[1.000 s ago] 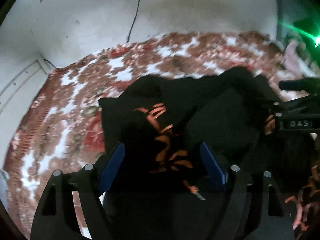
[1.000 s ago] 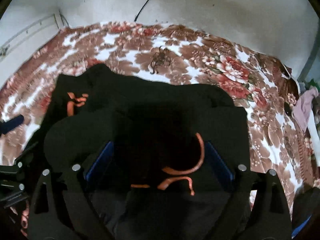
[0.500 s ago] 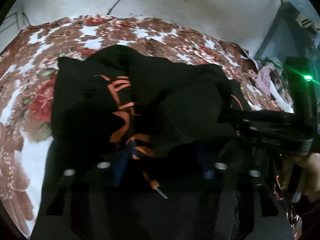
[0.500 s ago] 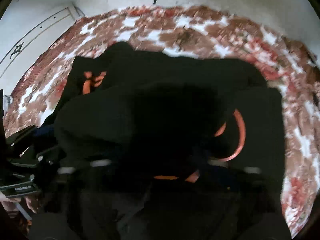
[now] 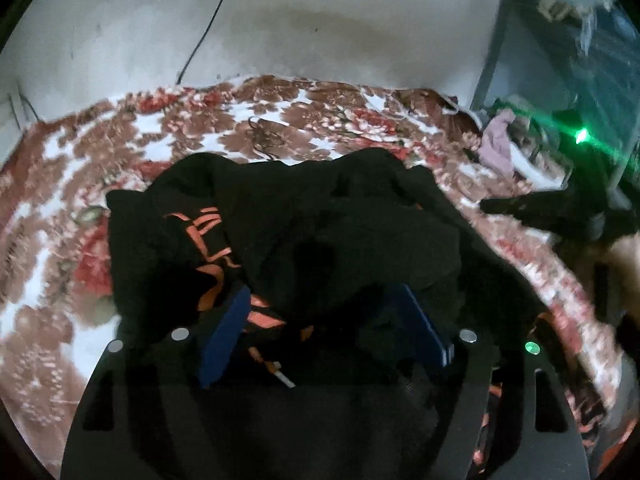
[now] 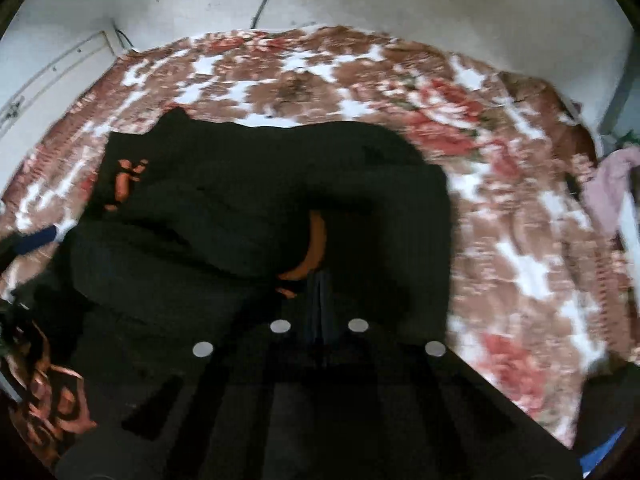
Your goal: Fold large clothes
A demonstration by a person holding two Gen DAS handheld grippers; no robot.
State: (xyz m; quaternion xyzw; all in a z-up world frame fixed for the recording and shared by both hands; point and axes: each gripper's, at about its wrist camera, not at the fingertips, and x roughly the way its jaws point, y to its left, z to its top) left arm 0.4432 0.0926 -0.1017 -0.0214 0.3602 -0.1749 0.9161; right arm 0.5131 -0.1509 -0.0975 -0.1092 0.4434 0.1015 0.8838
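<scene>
A large black garment with orange print point(image 5: 304, 216) lies bunched on a floral blanket point(image 5: 280, 120); it also shows in the right wrist view point(image 6: 256, 208). My left gripper point(image 5: 324, 320) is open, its blue pads point(image 5: 228, 328) spread wide with black cloth lying between and over them. My right gripper point(image 6: 318, 292) has its pads pressed together over the garment, beside an orange curved stripe point(image 6: 316, 248); whether cloth is pinched between them is hidden. The right gripper's body shows at the right of the left wrist view point(image 5: 560, 208).
The floral blanket point(image 6: 500, 184) covers the bed up to a white wall point(image 5: 320, 20) with a black cable point(image 5: 200, 36). Pink cloth point(image 5: 496, 140) and clutter lie at the far right by a grey frame. A green light point(image 5: 582, 135) glows there.
My right gripper's pads have closed from wide open to pressed together. Both cameras have pulled back and up, so more blanket shows. My left gripper stays open over the cloth.
</scene>
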